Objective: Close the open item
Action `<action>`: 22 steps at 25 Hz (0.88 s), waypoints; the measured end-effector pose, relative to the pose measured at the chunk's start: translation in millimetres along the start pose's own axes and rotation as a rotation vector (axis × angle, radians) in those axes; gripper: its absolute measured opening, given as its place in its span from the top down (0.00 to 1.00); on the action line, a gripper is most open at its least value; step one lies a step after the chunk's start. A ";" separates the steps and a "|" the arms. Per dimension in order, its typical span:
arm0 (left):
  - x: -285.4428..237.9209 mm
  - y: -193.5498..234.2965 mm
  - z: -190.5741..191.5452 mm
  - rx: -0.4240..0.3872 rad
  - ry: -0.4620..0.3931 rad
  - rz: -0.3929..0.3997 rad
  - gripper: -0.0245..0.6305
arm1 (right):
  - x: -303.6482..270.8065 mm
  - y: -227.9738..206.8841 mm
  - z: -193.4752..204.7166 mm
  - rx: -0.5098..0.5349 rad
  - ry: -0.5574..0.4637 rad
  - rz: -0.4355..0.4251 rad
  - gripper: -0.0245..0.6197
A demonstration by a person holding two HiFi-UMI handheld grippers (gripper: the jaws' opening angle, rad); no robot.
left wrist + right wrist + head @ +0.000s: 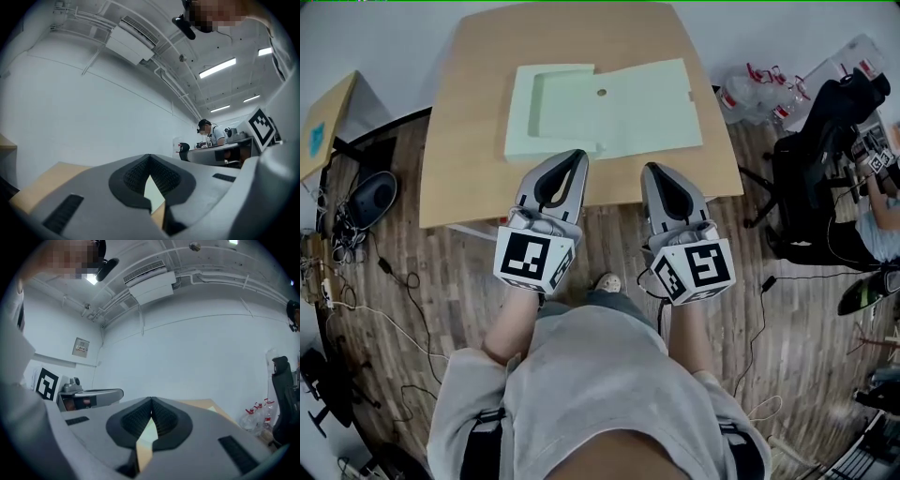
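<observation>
**Both tools shut, the box lying open just ahead**

I hold my left gripper (577,156) and my right gripper (652,171) side by side at the near edge of the table (469,141), both aimed at the pale green box (548,112); each pair of jaws is closed tip to tip with nothing between them, as both gripper views show.

The box lies flat mid-table, its shallow tray to the left and its lid (652,103) folded out flat to the right. My left tip sits at the box's near edge, though I cannot tell whether it touches.

As I judge it, I am on the approach, with the closing not yet begun. To do it well I would work my right tool under the lid's free right edge, lift, and swing it over the fold onto the tray; my left should rest on the tray's rim so the light box does not skate. A flat flap gives little purchase, so I would go in low and slow.
</observation>
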State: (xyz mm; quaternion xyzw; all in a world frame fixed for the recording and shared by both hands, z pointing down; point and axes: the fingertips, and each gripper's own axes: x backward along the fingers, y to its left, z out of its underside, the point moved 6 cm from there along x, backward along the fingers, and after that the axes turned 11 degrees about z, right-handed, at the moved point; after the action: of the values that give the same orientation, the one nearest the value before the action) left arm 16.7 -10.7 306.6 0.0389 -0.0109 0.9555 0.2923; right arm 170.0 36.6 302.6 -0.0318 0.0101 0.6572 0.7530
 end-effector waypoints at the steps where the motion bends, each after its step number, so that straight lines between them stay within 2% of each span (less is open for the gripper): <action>1: -5.0 -2.6 0.4 -0.001 -0.001 -0.009 0.94 | -1.2 -5.8 -0.2 0.000 0.000 -0.011 0.95; 11: -27.7 -27.4 9.0 -0.001 0.007 -0.117 0.94 | -5.7 -46.1 7.0 -0.004 0.011 -0.112 0.95; 22: -46.9 -17.2 19.5 -0.001 0.048 -0.142 0.94 | -30.7 -60.0 16.9 -0.040 0.031 -0.132 0.95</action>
State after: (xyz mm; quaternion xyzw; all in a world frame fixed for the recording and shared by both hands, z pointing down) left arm 66.4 -23.5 322.1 0.0165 -0.0014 0.9330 0.3595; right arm 224.8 -0.8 323.3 -0.0575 0.0064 0.6056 0.7936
